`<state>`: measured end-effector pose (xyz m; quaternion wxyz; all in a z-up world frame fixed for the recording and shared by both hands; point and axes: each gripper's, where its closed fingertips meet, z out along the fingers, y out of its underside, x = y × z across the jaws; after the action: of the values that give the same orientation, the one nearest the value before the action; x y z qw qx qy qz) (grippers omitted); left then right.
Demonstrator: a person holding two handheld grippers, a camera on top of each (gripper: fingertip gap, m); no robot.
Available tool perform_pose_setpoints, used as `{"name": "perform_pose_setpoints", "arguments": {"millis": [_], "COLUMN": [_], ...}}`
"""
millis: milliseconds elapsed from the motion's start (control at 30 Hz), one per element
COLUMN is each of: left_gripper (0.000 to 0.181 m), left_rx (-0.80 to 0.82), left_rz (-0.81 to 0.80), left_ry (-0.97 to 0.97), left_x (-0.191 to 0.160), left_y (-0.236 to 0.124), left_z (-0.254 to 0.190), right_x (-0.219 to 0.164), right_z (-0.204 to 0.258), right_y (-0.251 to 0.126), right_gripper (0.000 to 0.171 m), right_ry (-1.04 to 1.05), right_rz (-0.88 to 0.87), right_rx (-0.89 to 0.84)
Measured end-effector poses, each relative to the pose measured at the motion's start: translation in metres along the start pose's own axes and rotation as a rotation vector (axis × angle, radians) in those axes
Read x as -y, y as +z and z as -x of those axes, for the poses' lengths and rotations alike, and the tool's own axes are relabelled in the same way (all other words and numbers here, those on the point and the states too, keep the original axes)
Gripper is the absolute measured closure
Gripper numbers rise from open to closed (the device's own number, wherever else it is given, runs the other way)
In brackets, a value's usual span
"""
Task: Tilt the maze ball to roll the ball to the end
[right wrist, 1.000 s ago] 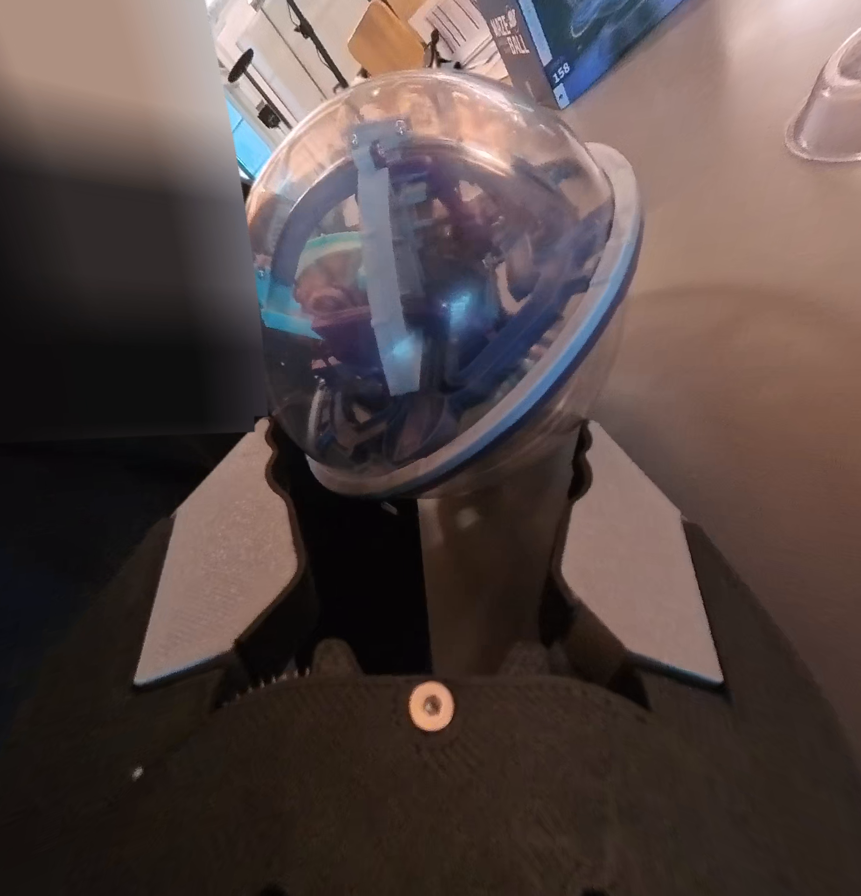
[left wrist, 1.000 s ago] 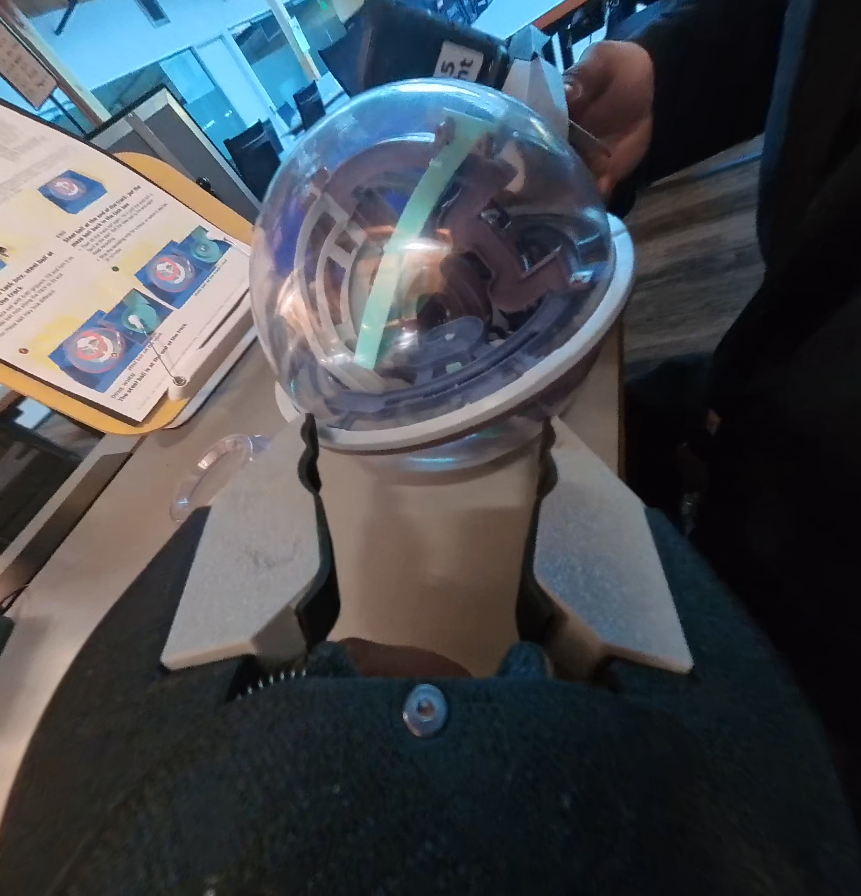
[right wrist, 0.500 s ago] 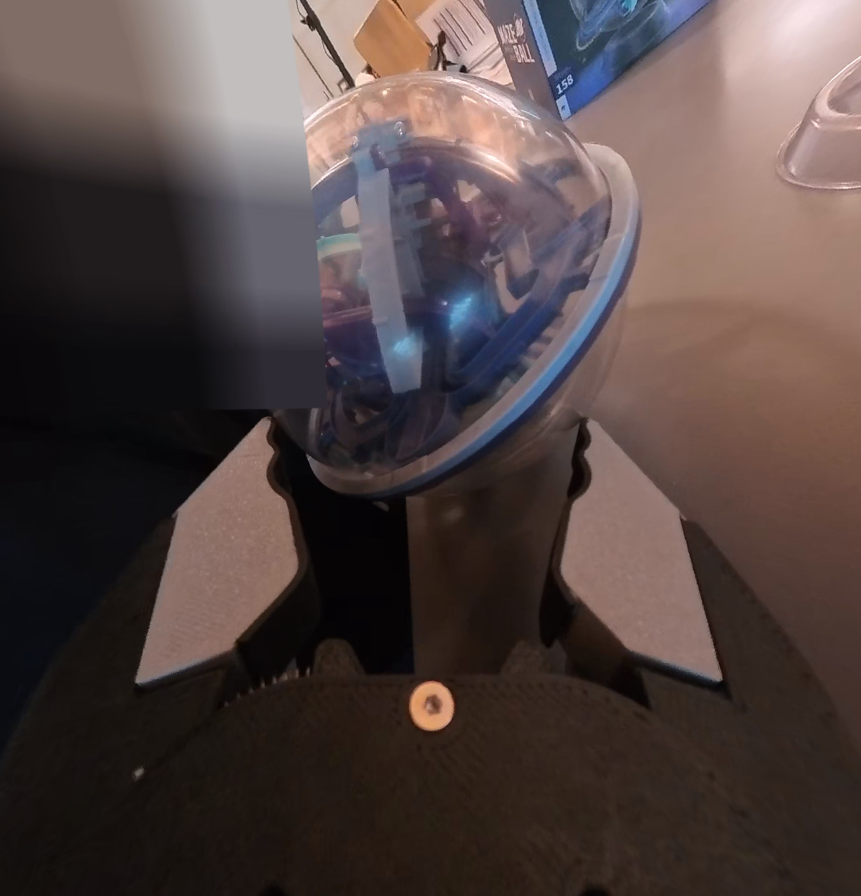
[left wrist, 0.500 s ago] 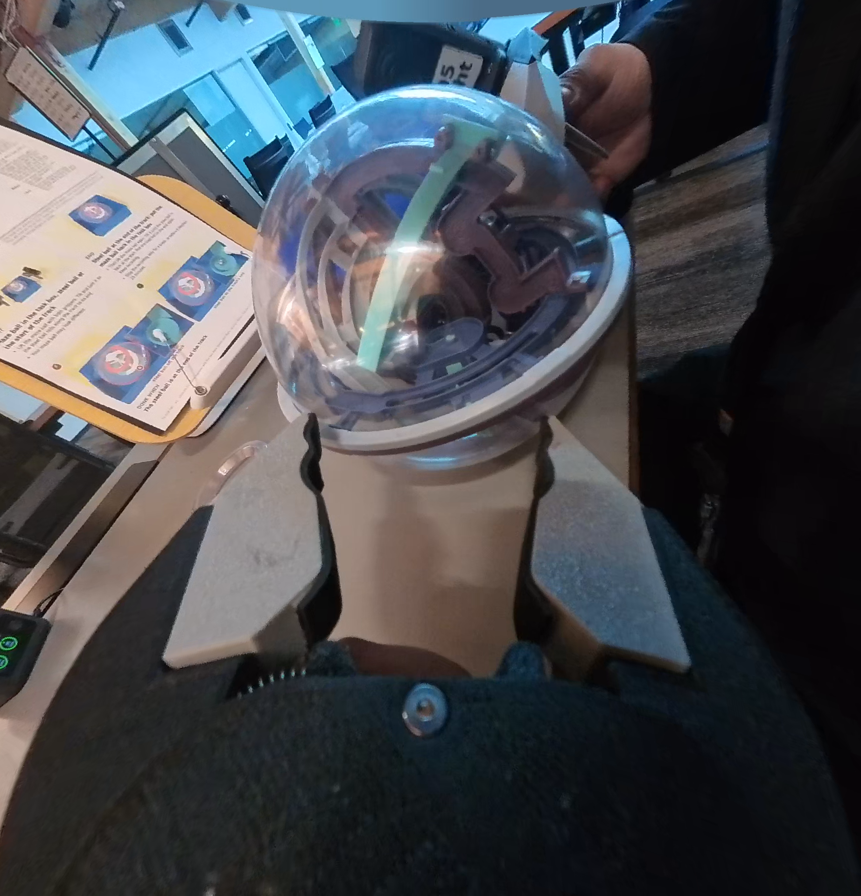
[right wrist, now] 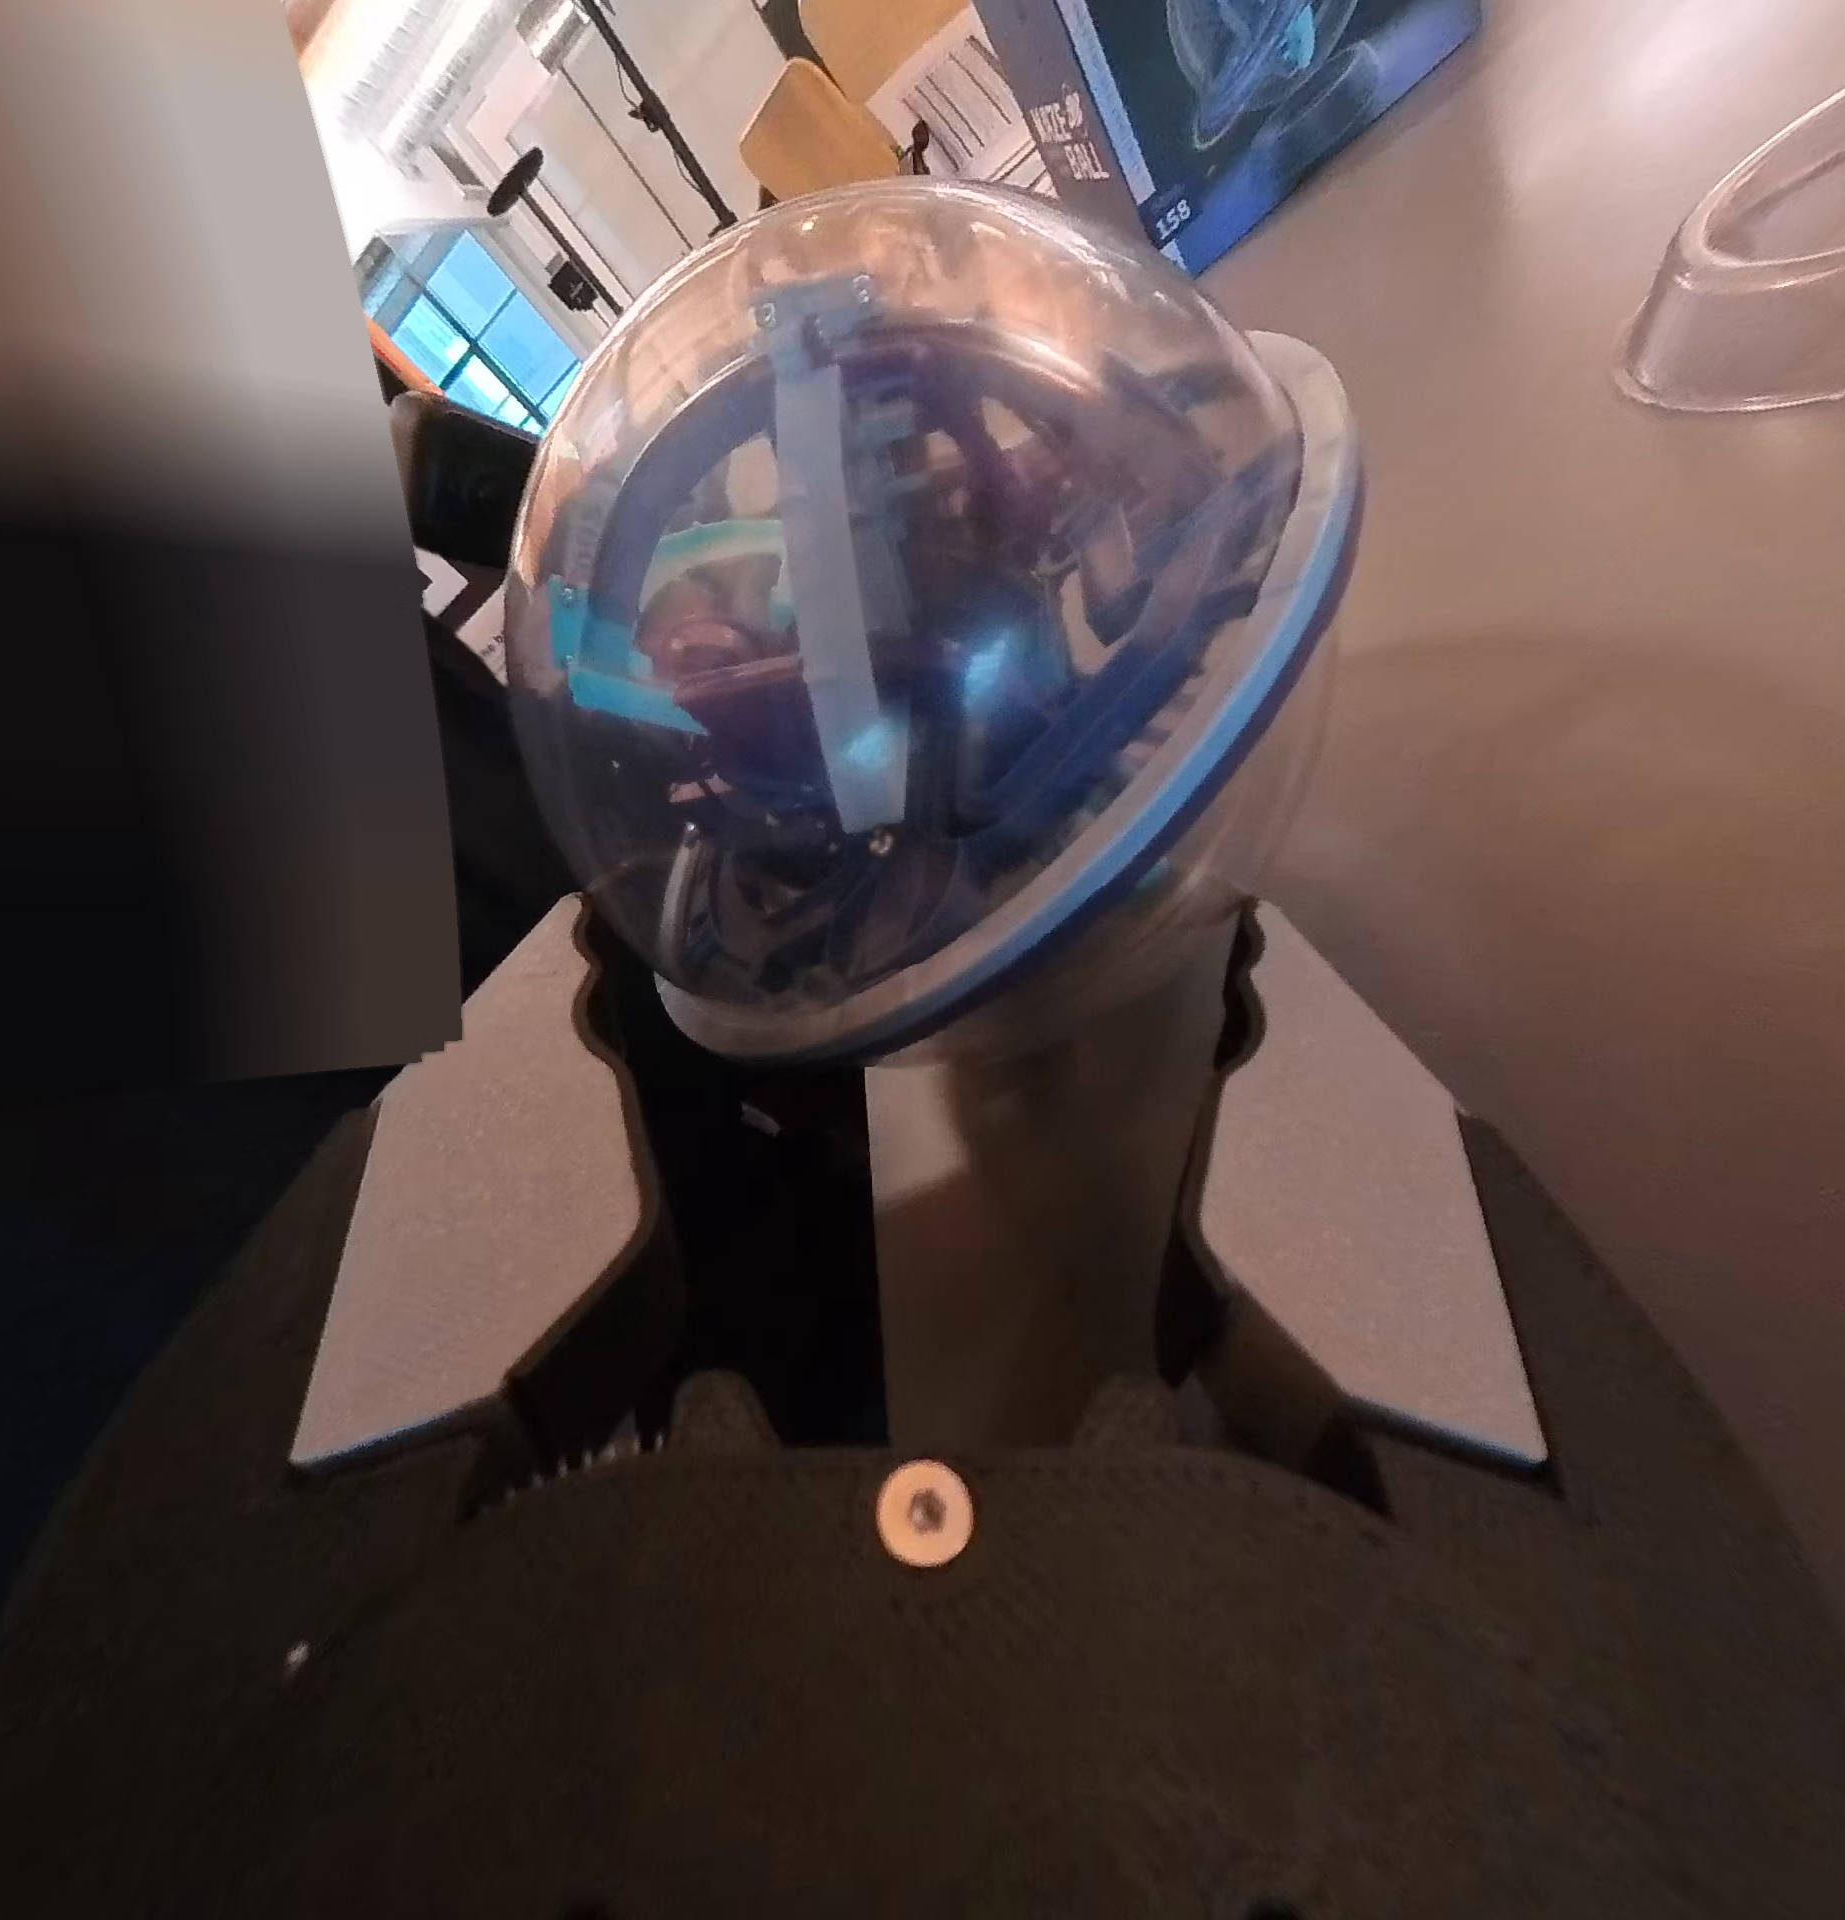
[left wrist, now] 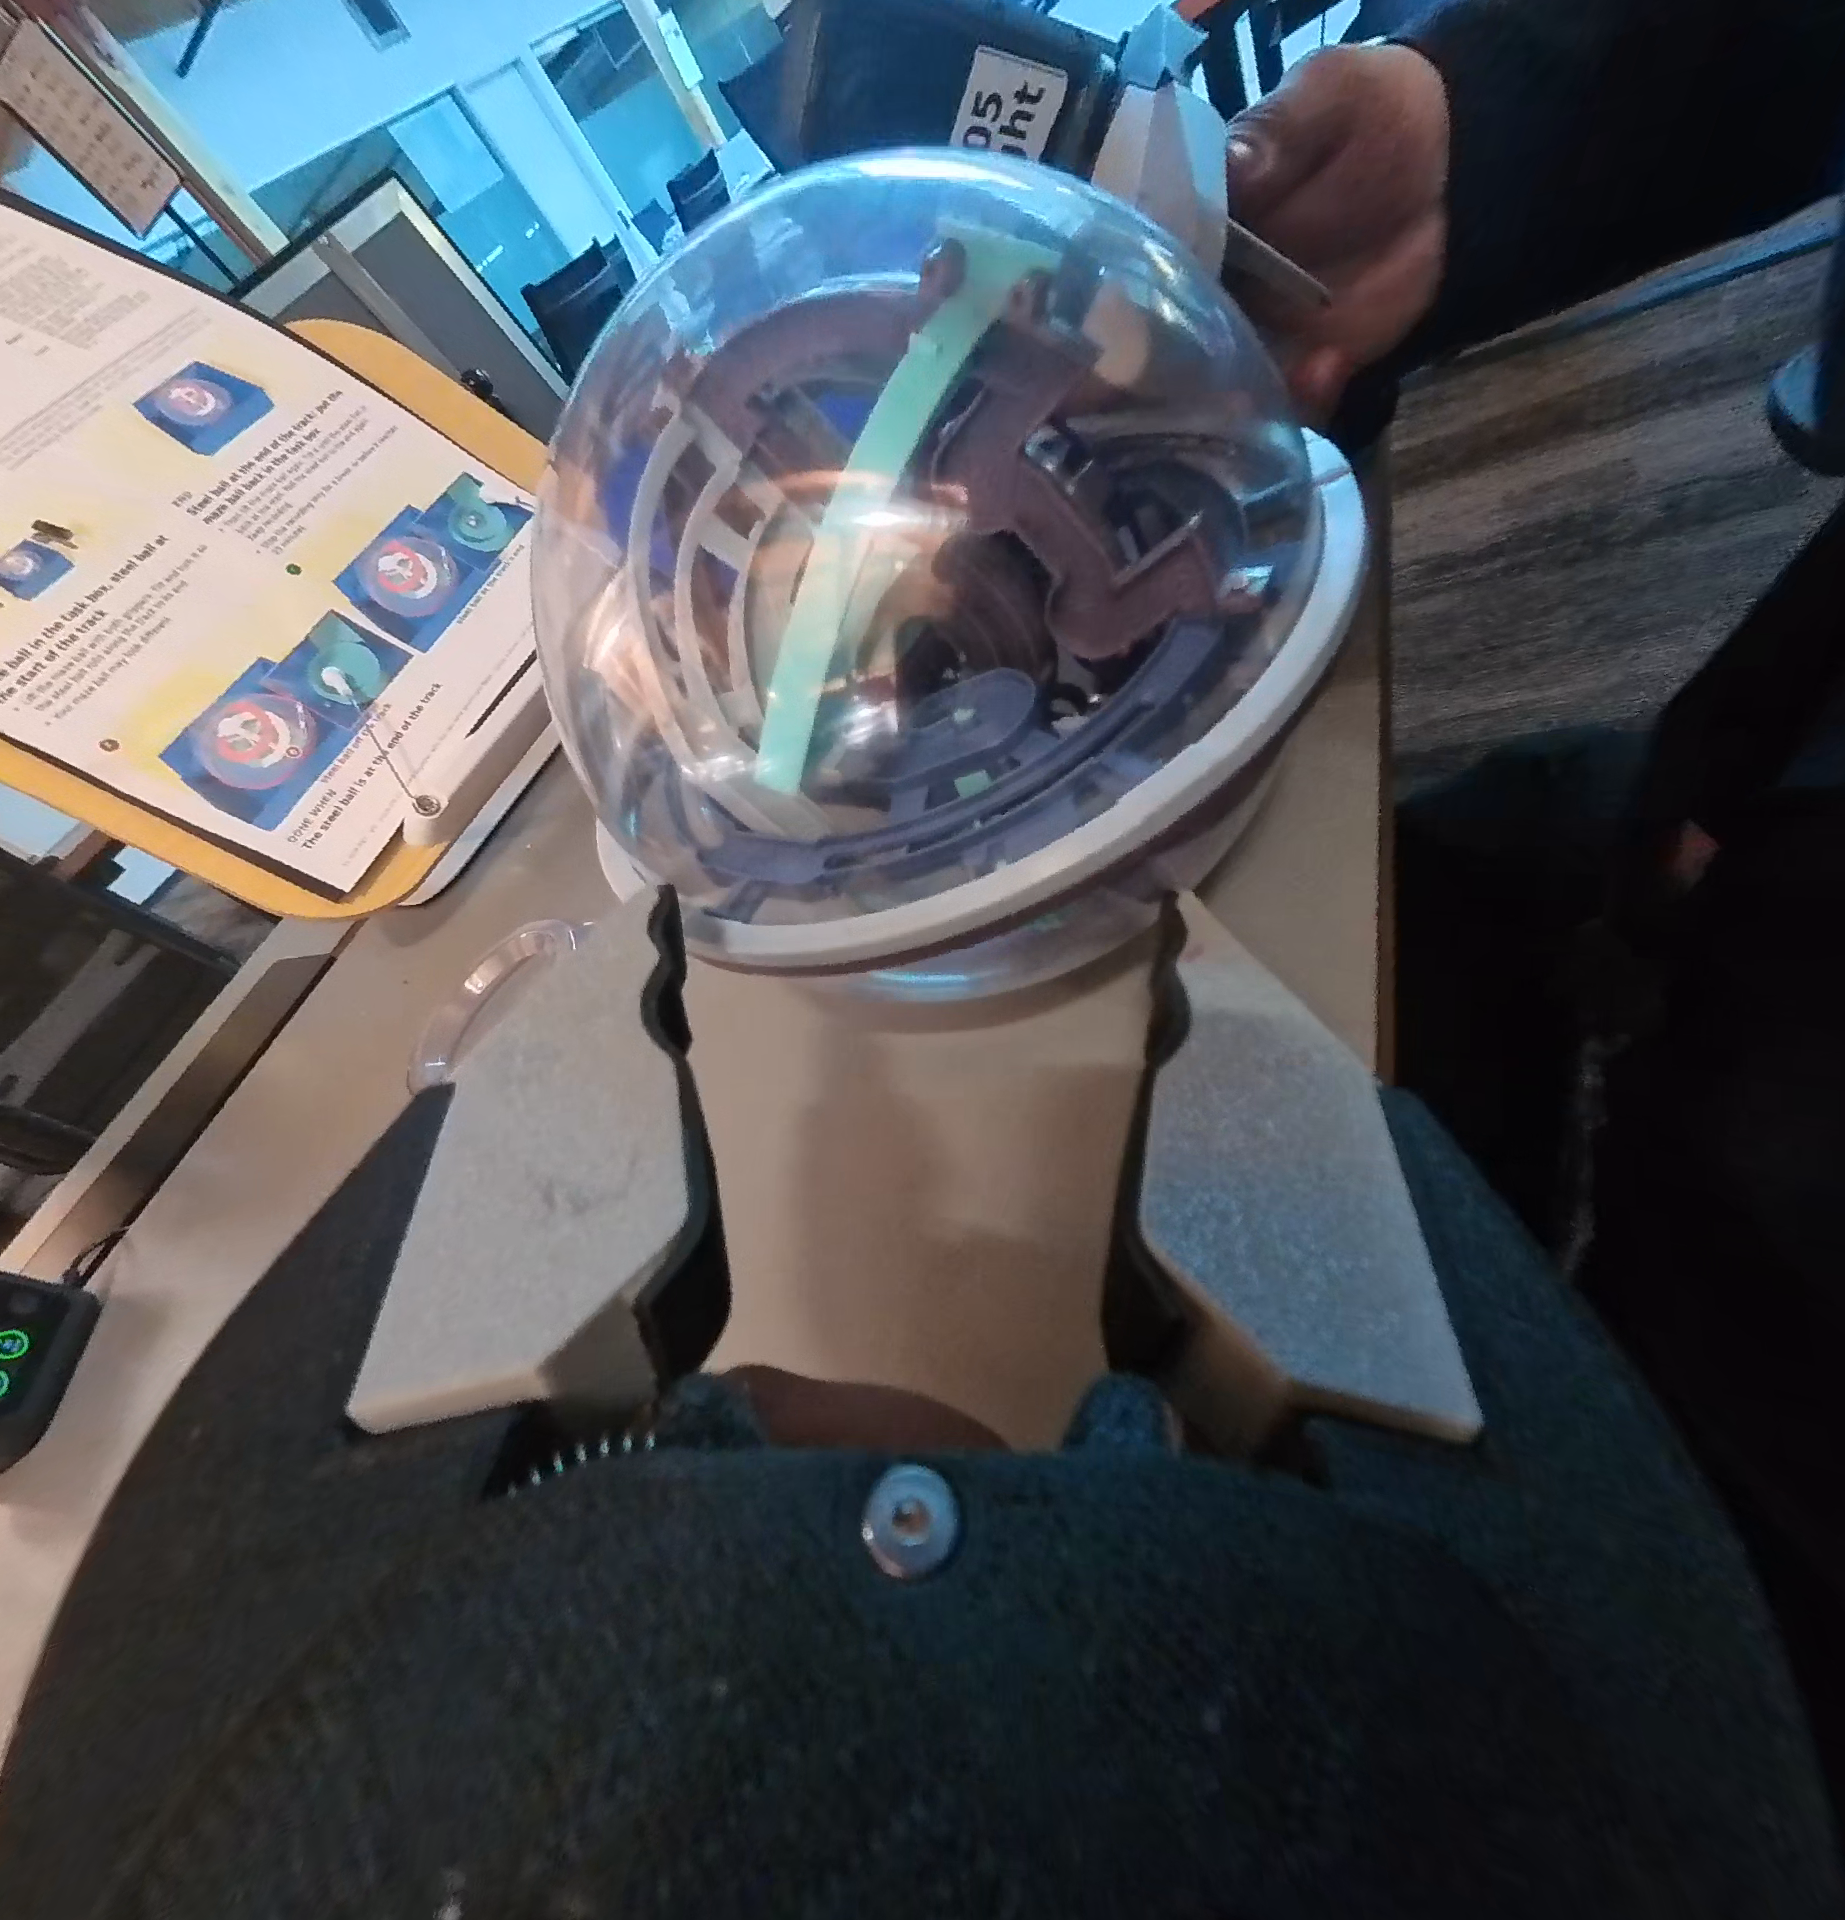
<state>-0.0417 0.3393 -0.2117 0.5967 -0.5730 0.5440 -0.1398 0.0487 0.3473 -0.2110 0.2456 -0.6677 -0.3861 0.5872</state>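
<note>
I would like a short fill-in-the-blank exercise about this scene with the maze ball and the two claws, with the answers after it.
1. The maze ball is held between ___ claws, the left claw and the right claw.
2. The shell of the maze ball is ___, so the tracks inside show.
3. The long curved strip inside the ball, in the left wrist view, is pale ___.
4. The instruction sheet lies on a ___ board.

Missing words: two; transparent; green; yellow

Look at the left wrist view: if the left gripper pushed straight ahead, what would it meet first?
The maze ball. The left gripper already touches its lower shell, fingers on either side. Directly beyond it is the right gripper, though depth is unclear.
</note>
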Motion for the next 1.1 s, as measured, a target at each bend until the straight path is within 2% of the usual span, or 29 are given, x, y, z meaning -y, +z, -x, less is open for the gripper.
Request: {"name": "perform_pose_setpoints", "arguments": {"millis": [633,967,1100], "left_gripper": [0.093,0.077,0.074], "left_rx": [-0.005,-0.006,0.022], "left_rz": [0.043,0.08,0.111], "left_ry": [-0.082,-0.158,-0.147], "left_x": [-0.003,-0.006,-0.015], "left_y": [0.006,0.008,0.012], "left_z": [0.004,0.011,0.015], "right_x": [0.005,0.008,0.011], "right_z": [-0.005,-0.005,-0.008], "right_y": [-0.002,0.008,0.011], "right_gripper": [0.057,0.057,0.059], "right_ry": [0.063,0.238,0.174], "right_rz": [0.01,0.053,0.076], "right_rx": [-0.008,0.018,-0.054]}}
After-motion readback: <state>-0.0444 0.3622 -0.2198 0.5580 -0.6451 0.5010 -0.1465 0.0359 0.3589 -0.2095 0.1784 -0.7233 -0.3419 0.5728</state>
